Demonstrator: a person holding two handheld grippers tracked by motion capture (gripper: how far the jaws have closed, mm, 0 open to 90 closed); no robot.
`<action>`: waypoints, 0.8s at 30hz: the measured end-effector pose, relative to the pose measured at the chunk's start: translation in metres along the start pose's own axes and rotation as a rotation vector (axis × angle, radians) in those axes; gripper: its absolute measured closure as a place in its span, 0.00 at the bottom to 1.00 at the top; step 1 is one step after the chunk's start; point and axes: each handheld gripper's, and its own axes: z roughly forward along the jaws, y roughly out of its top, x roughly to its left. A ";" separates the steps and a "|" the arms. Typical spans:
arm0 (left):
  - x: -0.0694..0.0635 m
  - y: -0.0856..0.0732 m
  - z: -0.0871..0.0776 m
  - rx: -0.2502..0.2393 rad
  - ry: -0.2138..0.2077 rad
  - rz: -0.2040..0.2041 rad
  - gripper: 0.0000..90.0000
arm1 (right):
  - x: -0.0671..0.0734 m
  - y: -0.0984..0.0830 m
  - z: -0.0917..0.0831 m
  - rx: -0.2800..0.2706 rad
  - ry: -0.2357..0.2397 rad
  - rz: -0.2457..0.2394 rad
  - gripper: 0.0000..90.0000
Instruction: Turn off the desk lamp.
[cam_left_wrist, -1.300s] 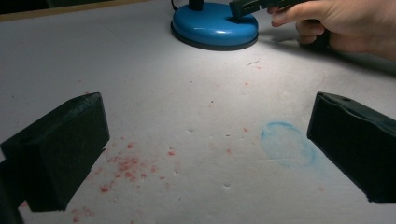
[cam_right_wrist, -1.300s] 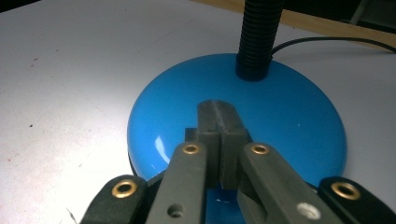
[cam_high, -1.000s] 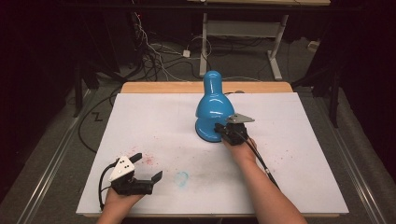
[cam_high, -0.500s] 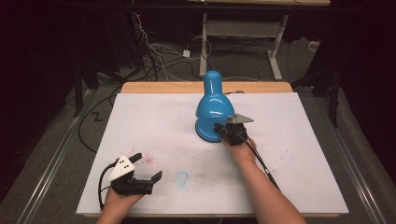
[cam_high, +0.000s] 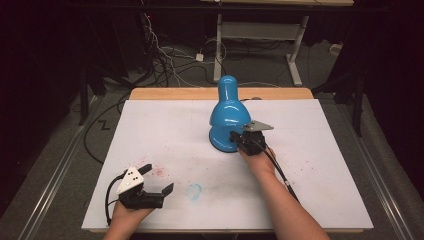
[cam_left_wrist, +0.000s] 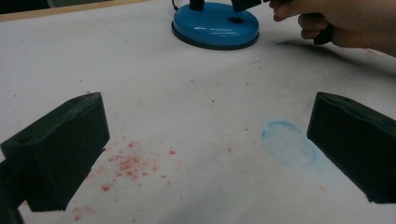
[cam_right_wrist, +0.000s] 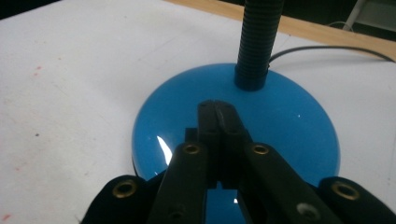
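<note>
Lab-type recording workspace, indicated by white paper-covered table (cam_high: 310, 165), loose cables (cam_high: 165, 60) bundled on grey floor (cam_high: 60, 160), metal-framed bench (cam_high: 260, 35) behind, dark surroundings, marker stains left on sheet.

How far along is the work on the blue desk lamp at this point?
Done: the right gripper has reached the lamp's blue base, jaws shut, tips over it near the black gooseneck; whether they press a switch cannot be told. In hand: that contact on the base. Left: no light shows from the lamp shade. The left gripper rests open, apart.
</note>
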 end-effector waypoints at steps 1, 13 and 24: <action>0.000 0.000 0.000 0.001 0.000 0.000 0.00 | 0.000 0.001 -0.002 -0.006 0.001 -0.002 1.00; -0.002 0.000 0.001 0.004 -0.002 0.003 0.00 | 0.001 -0.004 -0.023 -0.027 0.001 0.011 1.00; -0.002 0.000 0.001 0.005 -0.001 0.007 0.00 | 0.001 -0.017 -0.036 -0.010 0.020 0.034 0.83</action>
